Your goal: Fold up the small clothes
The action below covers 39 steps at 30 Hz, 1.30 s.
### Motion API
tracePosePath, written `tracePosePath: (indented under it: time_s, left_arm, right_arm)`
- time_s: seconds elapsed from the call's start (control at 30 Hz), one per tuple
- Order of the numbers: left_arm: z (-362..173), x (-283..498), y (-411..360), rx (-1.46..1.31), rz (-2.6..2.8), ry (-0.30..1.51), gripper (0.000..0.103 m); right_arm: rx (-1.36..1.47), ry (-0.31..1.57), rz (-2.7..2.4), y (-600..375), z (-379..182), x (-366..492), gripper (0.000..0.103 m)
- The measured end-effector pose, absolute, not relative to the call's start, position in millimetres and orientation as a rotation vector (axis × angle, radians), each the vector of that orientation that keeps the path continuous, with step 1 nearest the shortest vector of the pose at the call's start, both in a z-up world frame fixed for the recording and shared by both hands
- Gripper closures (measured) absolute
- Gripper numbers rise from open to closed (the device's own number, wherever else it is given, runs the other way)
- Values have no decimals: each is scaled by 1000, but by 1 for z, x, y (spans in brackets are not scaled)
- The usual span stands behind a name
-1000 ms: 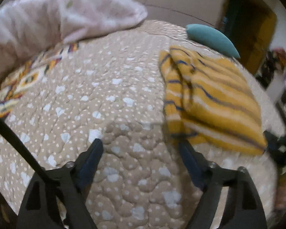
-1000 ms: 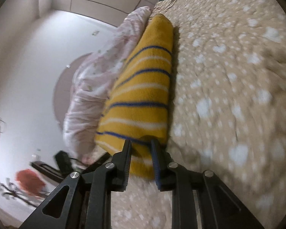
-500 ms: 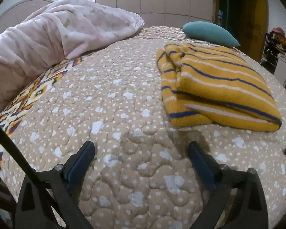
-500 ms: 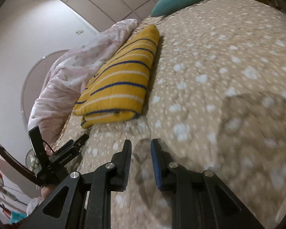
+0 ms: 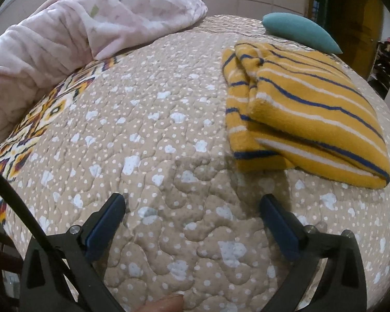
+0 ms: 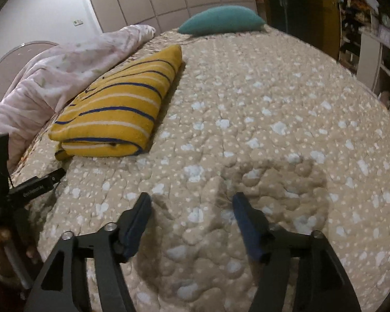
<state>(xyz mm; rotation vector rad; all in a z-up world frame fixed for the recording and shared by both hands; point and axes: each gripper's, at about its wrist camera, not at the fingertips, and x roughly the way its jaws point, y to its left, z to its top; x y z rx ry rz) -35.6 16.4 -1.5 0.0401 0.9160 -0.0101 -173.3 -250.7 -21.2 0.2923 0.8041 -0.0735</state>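
While the folded yellow fleece garment with blue and white stripes [image 5: 306, 119] lies in a neat stack on the beige quilted bedspread with white dots [image 5: 169, 135], both claws hover apart from it with nothing in them. The left gripper [image 5: 192, 205] is spread wide, its jaws well separated over bare quilt, and the garment sits ahead of it and to its right. The right gripper [image 6: 191, 202] is likewise released, with the garment ahead and to its left.

The fold looks finished, so the main risk is disturbing it: a fingertip dragged across the soft fleece on the way out could snag the top layer and pull it open. The lower layer already pokes out past the upper one at the near corner, so any nudge there would skew the stack further. The quilt is puffy and could shift under pressure.

A crumpled pale pink blanket [image 5: 91, 26] and a teal cushion [image 6: 221, 20] lie beyond. Small white lettering on the left tool's black body is too blurred to read.
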Motion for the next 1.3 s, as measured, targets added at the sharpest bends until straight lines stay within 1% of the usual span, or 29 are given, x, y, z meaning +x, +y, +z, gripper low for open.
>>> tracePosePath:
  time_s: [0.03,0.1,0.13,0.17,0.2,0.37,1.3]
  left_arm:
    - [-2,-36,17,30,-10,909,0]
    - [-4,-40,19,17,-13,878,0]
    - [-4,-42,19,15,-15,861,0]
    - [-4,-43,20,16,-15,853,0]
    - [-5,-44,19,19,-13,850,0]
    - [-4,-45,18,23,-9,839,0]
    - [-4,-47,18,30,-7,827,0]
  right_arm:
    - [283,796,-74,-247,-22,-173,21]
    - [283,759,-74,-242,-24,-173,10]
    - [294,736,-70,-242,-26,-174,7]
    - [307,705,-56,-241,-29,-176,2]
    - [296,703,-50,-239,-30,-175,0]
    - [109,727,-118,-210,-34,-167,0]
    - [96,705,-146,-210,-38,-170,0]
